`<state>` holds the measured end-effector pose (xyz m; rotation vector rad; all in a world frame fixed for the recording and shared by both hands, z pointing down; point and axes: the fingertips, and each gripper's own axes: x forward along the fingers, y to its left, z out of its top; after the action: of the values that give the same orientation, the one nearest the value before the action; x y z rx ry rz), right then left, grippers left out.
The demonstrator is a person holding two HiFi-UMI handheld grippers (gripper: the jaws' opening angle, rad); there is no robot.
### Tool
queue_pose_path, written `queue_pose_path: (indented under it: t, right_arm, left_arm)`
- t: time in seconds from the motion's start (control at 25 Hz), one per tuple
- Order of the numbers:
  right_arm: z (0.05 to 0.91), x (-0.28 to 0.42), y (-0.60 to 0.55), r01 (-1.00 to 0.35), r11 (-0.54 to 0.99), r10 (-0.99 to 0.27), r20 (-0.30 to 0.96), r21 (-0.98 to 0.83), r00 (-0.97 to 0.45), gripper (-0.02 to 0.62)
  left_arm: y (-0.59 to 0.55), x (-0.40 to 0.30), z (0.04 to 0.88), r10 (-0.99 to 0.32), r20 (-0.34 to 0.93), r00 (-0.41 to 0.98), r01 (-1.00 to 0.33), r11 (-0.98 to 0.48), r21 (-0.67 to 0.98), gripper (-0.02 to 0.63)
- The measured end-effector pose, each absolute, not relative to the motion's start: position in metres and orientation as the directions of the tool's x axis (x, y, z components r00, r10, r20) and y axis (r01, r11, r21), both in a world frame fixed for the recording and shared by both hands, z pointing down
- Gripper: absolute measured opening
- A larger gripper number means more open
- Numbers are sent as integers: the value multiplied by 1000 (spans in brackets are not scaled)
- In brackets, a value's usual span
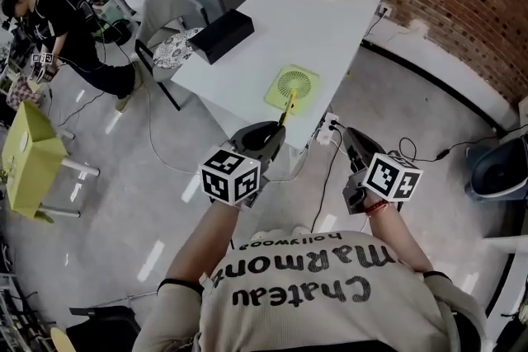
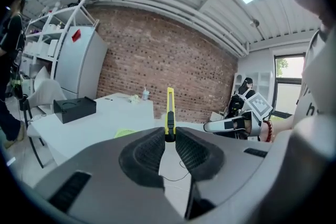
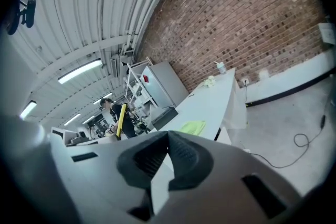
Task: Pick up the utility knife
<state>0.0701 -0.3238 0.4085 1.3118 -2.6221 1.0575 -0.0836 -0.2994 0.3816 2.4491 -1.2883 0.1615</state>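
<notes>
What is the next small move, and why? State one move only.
Probably just steady the left gripper where it is. Its jaws are clamped on the yellow utility knife, which stands upright and appears lifted off the white table, so the pickup looks done.

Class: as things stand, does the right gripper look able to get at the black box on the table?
Probably not. The right gripper hangs over the floor, short of the table, and the black box sits well along its left edge. Nothing blocks the way; a step forward seems needed.
</notes>
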Motion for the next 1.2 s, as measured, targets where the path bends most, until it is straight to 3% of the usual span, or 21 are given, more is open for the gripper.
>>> queue_pose_path:
  t: [0.52, 1.2]
  right_arm:
    - [314, 3, -304, -702, 516, -775, 83, -490, -627, 3]
    - [275, -71, -223, -831, 490, -851, 62, -263, -521, 3]
  left_arm:
    - [-274, -138, 301, -834, 77, 547, -825, -521, 217, 63]
    - [-203, -203, 267, -829, -54, 556, -808, -555, 197, 63]
